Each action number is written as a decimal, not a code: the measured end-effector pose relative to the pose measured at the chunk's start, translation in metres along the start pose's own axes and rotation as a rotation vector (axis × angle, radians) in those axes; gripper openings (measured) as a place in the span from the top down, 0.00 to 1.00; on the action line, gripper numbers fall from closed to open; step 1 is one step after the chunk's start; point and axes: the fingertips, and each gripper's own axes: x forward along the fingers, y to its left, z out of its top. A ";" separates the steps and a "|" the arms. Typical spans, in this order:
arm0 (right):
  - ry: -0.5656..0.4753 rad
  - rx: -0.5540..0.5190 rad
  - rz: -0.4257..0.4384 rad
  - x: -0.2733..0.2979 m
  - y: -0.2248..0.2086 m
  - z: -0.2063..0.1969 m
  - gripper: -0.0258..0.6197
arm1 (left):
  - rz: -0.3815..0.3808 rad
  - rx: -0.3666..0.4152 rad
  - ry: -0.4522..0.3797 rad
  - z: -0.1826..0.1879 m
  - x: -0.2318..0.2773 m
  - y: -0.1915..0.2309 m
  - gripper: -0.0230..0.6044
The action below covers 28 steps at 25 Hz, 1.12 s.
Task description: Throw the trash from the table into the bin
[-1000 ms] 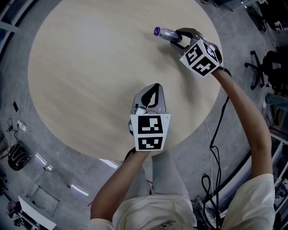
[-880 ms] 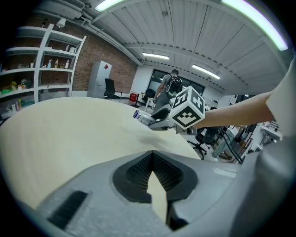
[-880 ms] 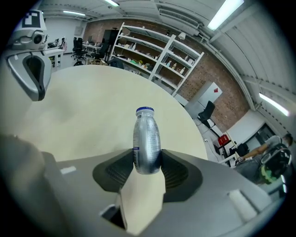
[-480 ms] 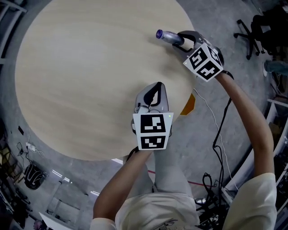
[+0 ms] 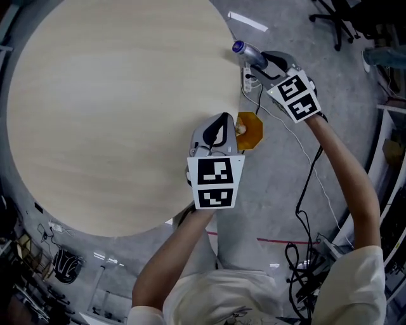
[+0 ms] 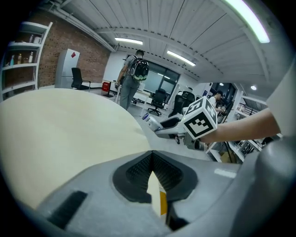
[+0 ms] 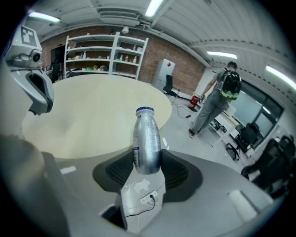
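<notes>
A silver bottle [image 5: 246,52] with a blue cap is clamped near its base in my right gripper [image 5: 261,62], and it hangs just past the right rim of the round wooden table [image 5: 114,108]. In the right gripper view the bottle [image 7: 147,141] stands up between the dark pads, with floor beneath it. My left gripper [image 5: 217,134] sits at the table's right edge, its jaws closed tip to tip with nothing held [image 6: 151,159]. Just beyond its tips an orange container [image 5: 250,130] stands on the floor.
A white power strip [image 5: 248,81] with trailing cables lies on the floor below the bottle. Office chairs [image 5: 336,19] stand at the upper right. A person with a backpack [image 7: 217,99] walks in the background. Shelving [image 7: 106,53] lines the brick wall.
Both grippers have travelled right, from over the tabletop to its right edge. The bottle now hangs off the table over the floor. The orange container has come into view.
</notes>
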 end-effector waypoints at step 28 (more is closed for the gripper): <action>0.330 0.438 0.099 0.022 0.151 -0.326 0.66 | -0.118 0.054 0.300 -0.142 0.090 -0.091 0.96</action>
